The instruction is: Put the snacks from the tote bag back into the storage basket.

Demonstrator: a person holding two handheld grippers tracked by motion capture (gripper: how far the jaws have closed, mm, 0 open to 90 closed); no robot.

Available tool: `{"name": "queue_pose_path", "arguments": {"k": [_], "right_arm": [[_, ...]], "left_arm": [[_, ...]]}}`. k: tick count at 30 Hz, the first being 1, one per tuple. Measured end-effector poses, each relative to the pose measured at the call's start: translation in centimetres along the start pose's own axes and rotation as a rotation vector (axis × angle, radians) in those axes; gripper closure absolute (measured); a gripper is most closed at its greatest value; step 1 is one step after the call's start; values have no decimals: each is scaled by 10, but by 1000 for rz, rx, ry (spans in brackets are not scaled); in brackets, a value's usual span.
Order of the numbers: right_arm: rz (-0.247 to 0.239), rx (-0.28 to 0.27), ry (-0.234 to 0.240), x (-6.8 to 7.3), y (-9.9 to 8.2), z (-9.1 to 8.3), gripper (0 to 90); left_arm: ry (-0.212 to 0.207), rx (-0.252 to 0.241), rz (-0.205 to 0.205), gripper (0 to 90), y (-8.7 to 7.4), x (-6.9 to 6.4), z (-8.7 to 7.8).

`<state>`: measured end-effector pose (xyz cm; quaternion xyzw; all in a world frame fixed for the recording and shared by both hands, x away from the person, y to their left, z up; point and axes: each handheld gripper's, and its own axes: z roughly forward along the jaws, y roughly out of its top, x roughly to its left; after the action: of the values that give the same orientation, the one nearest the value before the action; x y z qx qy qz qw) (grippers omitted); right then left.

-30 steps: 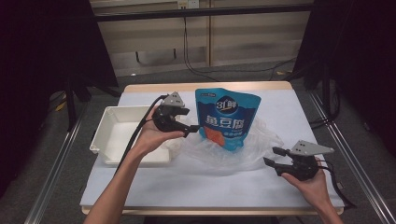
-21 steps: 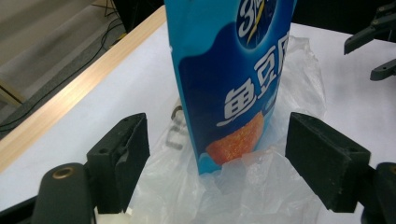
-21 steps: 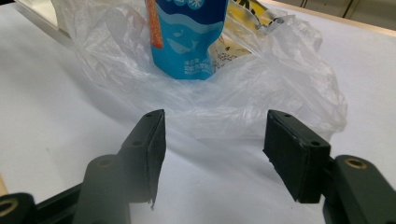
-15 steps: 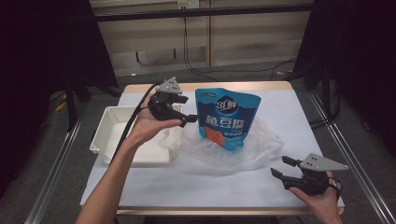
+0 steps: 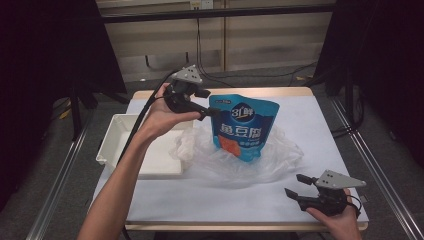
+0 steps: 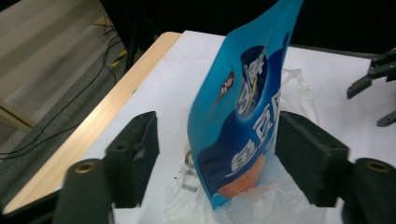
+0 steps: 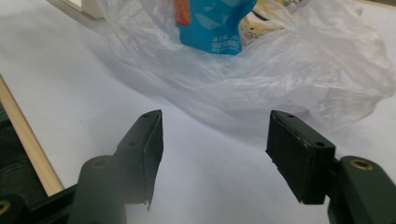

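So the white table [image 5: 310, 125] has a white tray [image 5: 120, 145] off on its left side and a crumpled clear plastic bag [image 5: 280, 155] spread over the middle. The blue pouch [image 5: 242, 130] stands upright with its bottom end down in that plastic bag, just right of the tray.

The left gripper [image 5: 212, 112] is up by the pouch's top left corner. In the left gripper view the pouch [image 6: 243, 116] sits edge-on between the jaws, which have just been closing in. There's a clear gap on one side, and I can't tell whether the other pad touches it, so I'd say no real grip yet.

The right gripper [image 5: 295, 186] hovers low near the table's front right, well apart from the pouch, jaws spread wide after just opening, nothing between them, pointed at the plastic bag [image 7: 280, 70].

My take: the job looks like lifting the pouch out. Pinch the top edge squarely, pull straight up, and pin the plastic down with the right one so it doesn't ride along.
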<state>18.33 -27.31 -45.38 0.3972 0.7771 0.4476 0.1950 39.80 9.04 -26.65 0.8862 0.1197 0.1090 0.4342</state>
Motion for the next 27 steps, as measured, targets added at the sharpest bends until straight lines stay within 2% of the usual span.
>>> {"name": "queue_pose_path", "arguments": {"k": [3, 4, 10, 12, 13, 14, 15, 17, 19, 22, 24, 27], "right_arm": [[2, 7, 7, 0, -1, 3, 360], [-2, 9, 5, 1, -1, 3, 358], [-1, 11, 8, 1, -1, 3, 357], [1, 14, 11, 0, -1, 3, 356], [-1, 13, 11, -1, -1, 4, 356], [1, 16, 11, -1, -1, 4, 356], [3, 18, 11, -1, -1, 5, 356], [-2, 20, 15, -1, -1, 6, 356], [-3, 30, 17, -1, -1, 7, 352], [-5, 35, 21, 0, -1, 8, 352], [1, 39, 28, 0, -2, 8, 352], [-10, 47, 27, 0, -3, 9, 352]], "left_arm": [[-11, 6, 23, 312, 6, 1, 1], [-3, 8, 20, 337, 8, 1, 2], [-22, 65, 70, 415, 17, 3, 8], [-35, 78, 64, 419, 18, 5, 12], [-46, 90, 71, 420, 19, 7, 14], [-32, 112, 73, 419, 20, 9, 17], [-51, 132, 73, 418, 21, 12, 20], [-52, 167, 68, 434, 22, 17, 26], [-78, 187, 65, 445, 22, 19, 31], [-104, 211, 80, 483, 23, 17, 39], [-113, 245, 96, 523, 24, 14, 44], [-134, 275, 107, 524, 25, 14, 52]]}}
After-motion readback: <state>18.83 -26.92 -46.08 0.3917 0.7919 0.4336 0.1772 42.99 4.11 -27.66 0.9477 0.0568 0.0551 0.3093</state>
